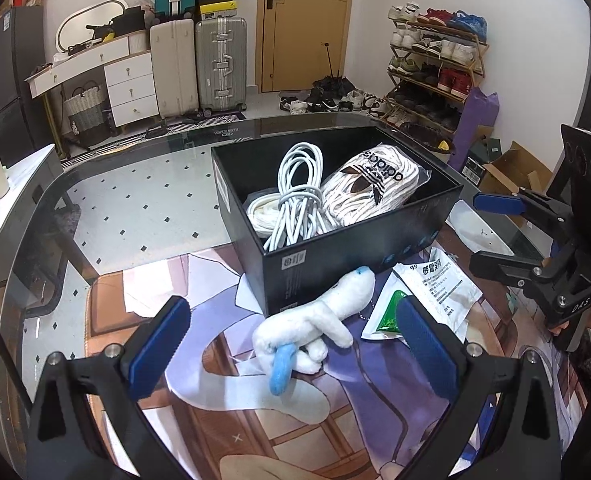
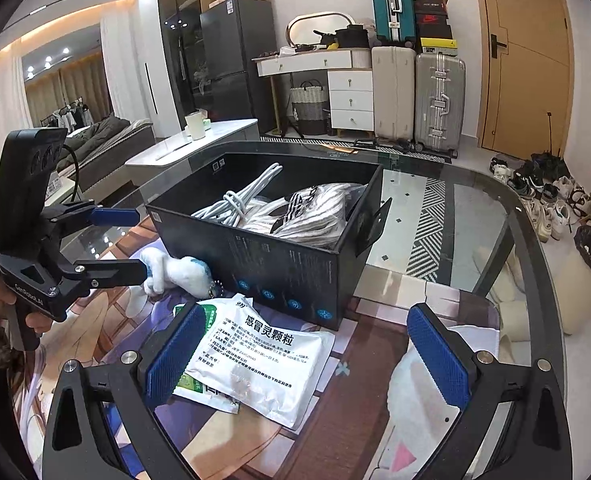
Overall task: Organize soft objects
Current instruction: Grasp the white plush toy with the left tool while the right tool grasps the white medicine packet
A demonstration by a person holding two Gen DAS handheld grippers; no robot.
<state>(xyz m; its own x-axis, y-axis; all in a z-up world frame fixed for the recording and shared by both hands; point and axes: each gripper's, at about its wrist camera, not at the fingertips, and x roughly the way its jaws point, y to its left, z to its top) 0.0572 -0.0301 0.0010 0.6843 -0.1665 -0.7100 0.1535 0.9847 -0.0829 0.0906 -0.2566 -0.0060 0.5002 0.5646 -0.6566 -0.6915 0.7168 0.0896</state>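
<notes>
A white plush toy (image 1: 319, 316) with blue tips lies on the printed mat against the near wall of a black shoe box (image 1: 335, 256). The box holds a coiled white cable (image 1: 295, 196) and a bagged bundle of white laces (image 1: 371, 184). My left gripper (image 1: 291, 348) is open, its pads either side of the toy, not touching it. My right gripper (image 2: 311, 356) is open above a white medicine sachet (image 2: 255, 356). The toy (image 2: 175, 272) and box (image 2: 279, 256) also show in the right wrist view, with the left gripper (image 2: 131, 240) beside the toy.
The printed mat (image 1: 215, 400) covers the near part of a glass table (image 1: 135, 184). The sachet (image 1: 435, 292) lies right of the toy, with the right gripper (image 1: 491, 232) beyond it. Suitcases, a dresser and a shoe rack stand in the room behind.
</notes>
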